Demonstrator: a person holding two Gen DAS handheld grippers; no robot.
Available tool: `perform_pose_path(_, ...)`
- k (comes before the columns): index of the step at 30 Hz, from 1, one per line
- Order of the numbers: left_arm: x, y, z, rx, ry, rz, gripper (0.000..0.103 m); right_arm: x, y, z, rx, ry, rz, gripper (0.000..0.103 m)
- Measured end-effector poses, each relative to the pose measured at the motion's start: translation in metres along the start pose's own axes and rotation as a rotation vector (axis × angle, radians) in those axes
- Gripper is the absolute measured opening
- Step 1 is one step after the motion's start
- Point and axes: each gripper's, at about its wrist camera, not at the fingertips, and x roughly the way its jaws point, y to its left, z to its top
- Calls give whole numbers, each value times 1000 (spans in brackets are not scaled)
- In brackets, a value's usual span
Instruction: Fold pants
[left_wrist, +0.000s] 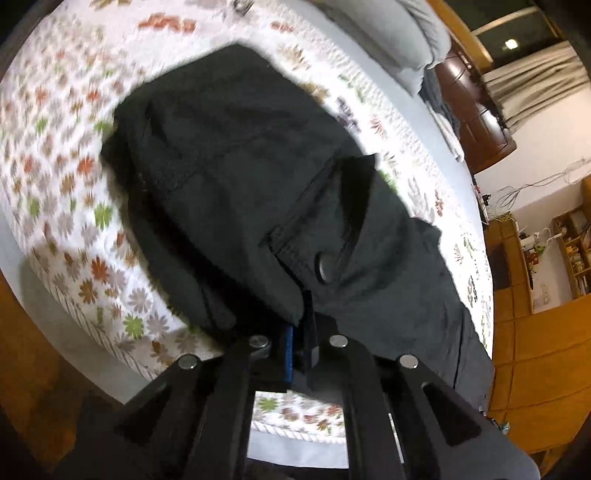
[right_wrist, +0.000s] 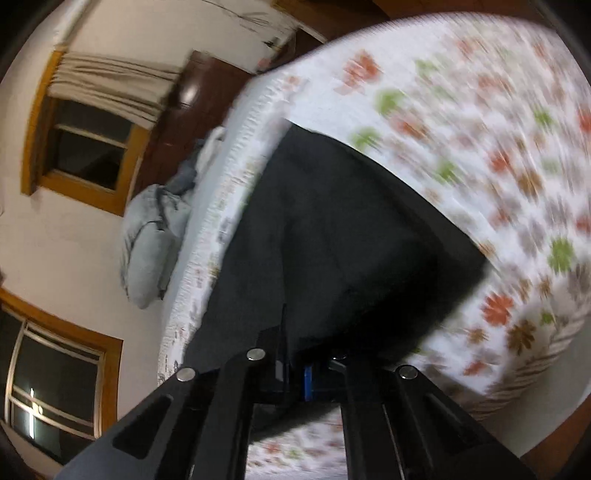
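The black pants (left_wrist: 251, 177) lie bunched on a bed with a floral cover (left_wrist: 66, 177). A round button (left_wrist: 325, 266) shows near the waistband. My left gripper (left_wrist: 301, 332) is shut on the pants' waistband edge, which drapes over the fingers. In the right wrist view the pants (right_wrist: 351, 240) spread over the floral cover (right_wrist: 498, 147), blurred by motion. My right gripper (right_wrist: 299, 354) is shut on another edge of the pants, with the cloth covering the fingertips.
A grey pillow (right_wrist: 151, 240) lies at the head of the bed near a dark wooden headboard (right_wrist: 173, 136). Windows with wooden frames (right_wrist: 85, 147) are in the white wall. Wooden shelves (left_wrist: 569, 251) and floor stand beyond the bed's edge.
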Motion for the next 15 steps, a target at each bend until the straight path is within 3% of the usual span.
perform_pose_path(5, -6, -1, -4, 31, -16, -10, 3, -9, 10, 0, -27, -21, 6, 5)
perform_pose_path(9, 3, 1, -6, 31, -1, 7, 4, 3, -2, 5, 1, 29, -15, 6)
perform_pose_path(10, 4, 1, -6, 31, 0, 10, 8, 1, -4, 5, 11, 30, -9, 6)
perform_pose_path(12, 1, 1, -5, 39, -4, 13, 15, -11, -1, 8, 2, 3, 0, 18)
perform_pose_path(14, -4, 2, -7, 51, -2, 1, 34, -30, -3, 11, 8, -39, 23, 35)
perform_pose_path(15, -9, 2, -8, 61, -1, -7, 41, -43, -7, 13, 17, -67, 17, 36)
